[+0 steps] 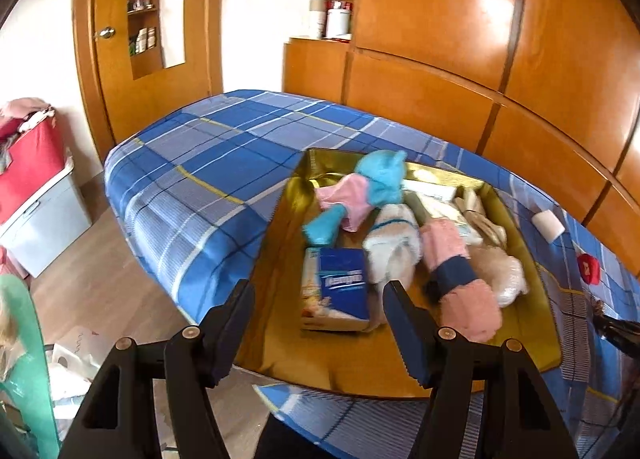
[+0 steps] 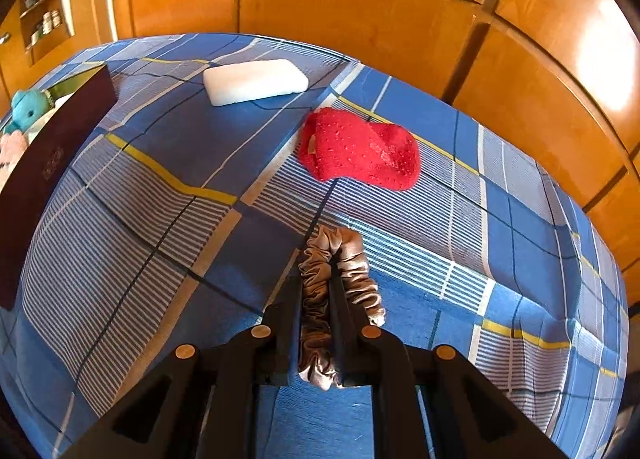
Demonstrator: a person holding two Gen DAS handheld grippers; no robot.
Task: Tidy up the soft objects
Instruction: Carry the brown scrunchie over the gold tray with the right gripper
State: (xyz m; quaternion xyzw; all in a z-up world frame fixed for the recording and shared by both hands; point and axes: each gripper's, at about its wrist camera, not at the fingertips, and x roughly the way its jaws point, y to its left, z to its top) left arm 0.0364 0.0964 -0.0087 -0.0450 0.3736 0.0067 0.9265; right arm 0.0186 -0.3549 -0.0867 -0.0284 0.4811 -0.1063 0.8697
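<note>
A gold-lined box (image 1: 276, 255) sits on the blue plaid bed. It holds a blue and pink soft toy (image 1: 360, 191), a white fluffy item (image 1: 394, 251), a pink and navy sock (image 1: 460, 279) and a blue tissue pack (image 1: 340, 287). My left gripper (image 1: 320, 299) is open and empty above the box's near edge. My right gripper (image 2: 318, 271) is shut on a beige satin scrunchie (image 2: 344, 259) above the bed. A red knitted sock (image 2: 360, 149) and a white sponge (image 2: 254, 81) lie on the bed beyond it.
The box's dark outer wall (image 2: 44, 179) stands at the left of the right wrist view. Wooden wardrobe panels (image 1: 500, 59) back the bed. A red and white storage bin (image 1: 36, 199) stands on the floor left of the bed.
</note>
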